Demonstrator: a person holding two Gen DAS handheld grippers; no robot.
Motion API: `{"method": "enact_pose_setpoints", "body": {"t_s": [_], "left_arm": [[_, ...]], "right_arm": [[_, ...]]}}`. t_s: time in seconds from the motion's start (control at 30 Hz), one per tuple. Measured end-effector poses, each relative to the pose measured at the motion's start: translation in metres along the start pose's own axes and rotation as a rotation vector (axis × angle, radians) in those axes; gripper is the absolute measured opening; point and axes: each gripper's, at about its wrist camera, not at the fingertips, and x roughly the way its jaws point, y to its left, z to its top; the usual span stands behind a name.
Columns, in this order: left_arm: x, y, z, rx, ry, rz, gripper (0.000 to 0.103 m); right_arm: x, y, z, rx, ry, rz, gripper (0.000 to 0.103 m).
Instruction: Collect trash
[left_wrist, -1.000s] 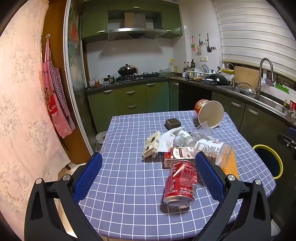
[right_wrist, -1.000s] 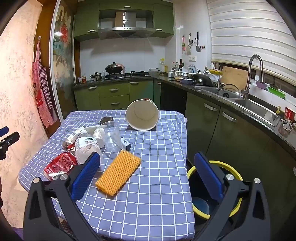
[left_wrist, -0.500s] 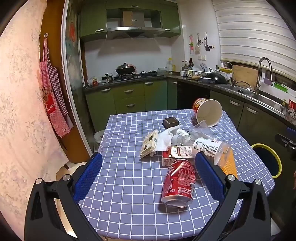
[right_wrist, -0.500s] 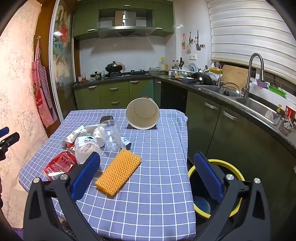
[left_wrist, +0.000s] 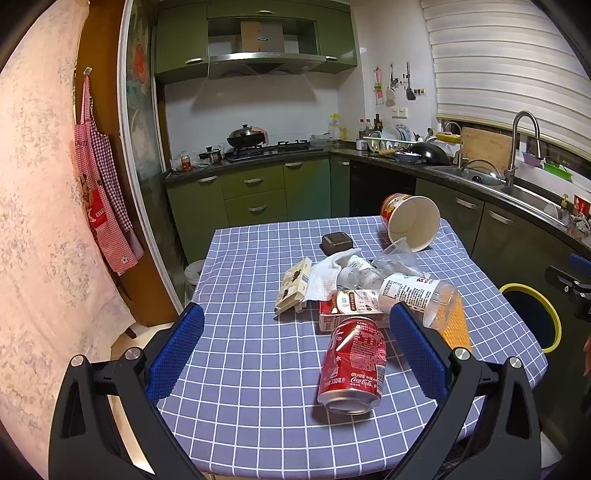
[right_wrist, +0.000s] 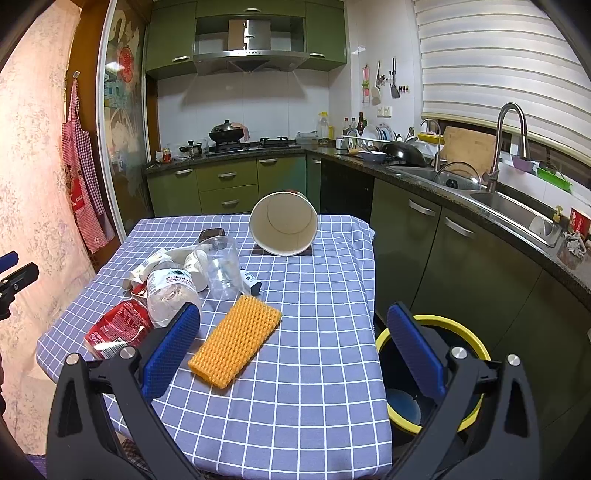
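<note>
The near half of the worktop (left_wrist: 240, 369) lies bare up to the red can (left_wrist: 352, 363). Behind the can, cartons, tissue and bottles crowd together. Right of it, beyond the orange mesh pad (right_wrist: 236, 345), bare cloth reaches the edge above the yellow-rimmed bin (right_wrist: 476, 350).

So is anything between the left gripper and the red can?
Nothing visible. The left gripper is open, and the can lies on its side on bare tablecloth just inside its right finger; the other trash lies beyond it.
</note>
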Motion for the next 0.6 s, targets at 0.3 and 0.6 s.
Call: {"method": "enact_pose_setpoints", "body": {"t_s": [0.3, 0.6], "left_arm": [[0.0007, -0.0018, 0.0001, 0.007, 0.007, -0.008, 0.099], [0.0019, -0.0019, 0.0004, 0.009, 0.011, -0.009, 0.099]], "right_arm": [[-0.0012, -0.0022, 0.0044, 0.001, 0.003, 0.000, 0.097], [0.0056, -0.0010, -0.0012, 0.003, 0.007, 0.002, 0.097]]}}
